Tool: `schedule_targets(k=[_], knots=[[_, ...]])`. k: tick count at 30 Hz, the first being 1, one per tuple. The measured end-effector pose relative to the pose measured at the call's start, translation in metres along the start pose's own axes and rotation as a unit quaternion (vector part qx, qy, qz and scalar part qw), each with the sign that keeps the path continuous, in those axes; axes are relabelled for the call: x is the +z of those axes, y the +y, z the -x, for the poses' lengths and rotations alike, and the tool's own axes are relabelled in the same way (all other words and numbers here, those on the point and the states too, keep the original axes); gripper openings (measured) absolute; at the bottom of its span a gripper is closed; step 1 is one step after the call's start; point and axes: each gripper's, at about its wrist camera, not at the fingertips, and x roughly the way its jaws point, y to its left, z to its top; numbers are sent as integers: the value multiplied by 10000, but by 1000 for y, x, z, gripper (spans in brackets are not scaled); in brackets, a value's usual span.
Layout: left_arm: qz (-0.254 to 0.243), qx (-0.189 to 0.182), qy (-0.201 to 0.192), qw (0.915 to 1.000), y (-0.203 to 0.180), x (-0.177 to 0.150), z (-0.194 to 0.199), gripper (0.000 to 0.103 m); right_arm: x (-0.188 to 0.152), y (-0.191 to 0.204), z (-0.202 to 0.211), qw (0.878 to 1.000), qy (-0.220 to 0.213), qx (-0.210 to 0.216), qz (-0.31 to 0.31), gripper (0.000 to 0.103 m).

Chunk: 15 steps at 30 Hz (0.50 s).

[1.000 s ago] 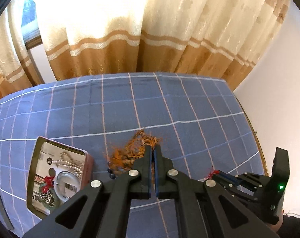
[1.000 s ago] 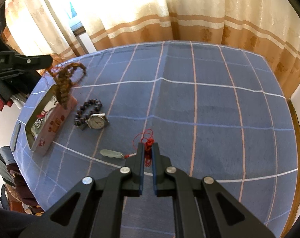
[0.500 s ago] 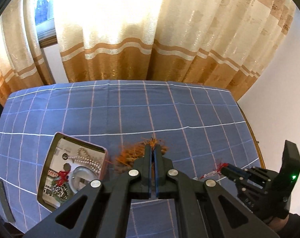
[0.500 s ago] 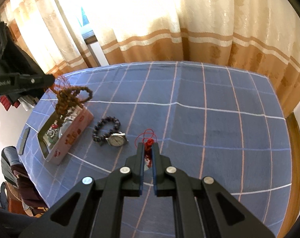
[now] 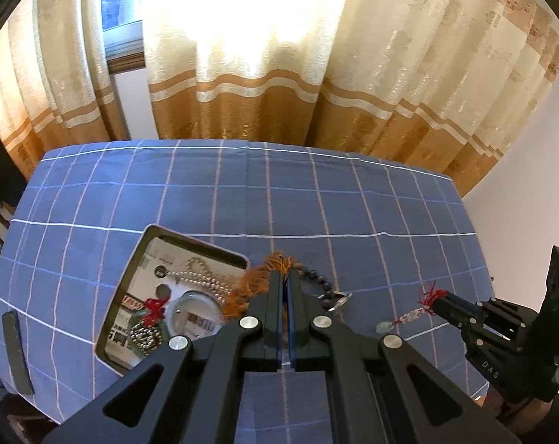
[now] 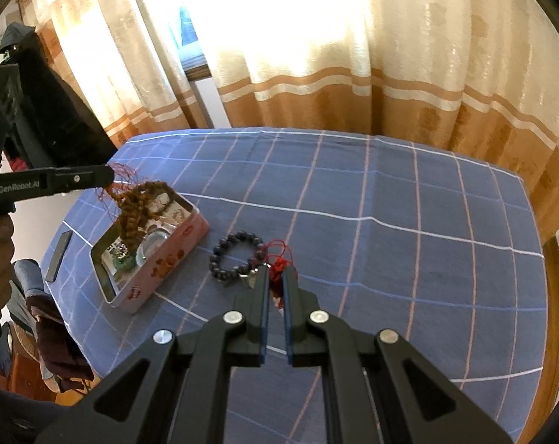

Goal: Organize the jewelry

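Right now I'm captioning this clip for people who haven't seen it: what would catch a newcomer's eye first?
Probably the left gripper, shut on a tangle of brown beads with an orange tassel that hangs over the open pink tin, which already holds pearls and other pieces. Next, the right gripper pinches a red cord above the blue checked cloth, with a dark bead bracelet and watch lying just beyond it.

Both wrist views look steeply down over their own fingers toward the striped beige curtain [image 5: 279, 85]. The left sits close above the open pink rectangular tin [image 5: 131, 288]; the right views that tin [image 6: 190, 236] from farther right.
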Motion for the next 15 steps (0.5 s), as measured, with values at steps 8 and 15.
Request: schedule_targets(k=[8,15], knots=[[148,111,-36,9998,26,-5,9,0,10,23,-7,9998,-17,103,182,9],[322,214,-76,9992,49,-7,16,0,20,43,-16,9991,8,225,366,9]])
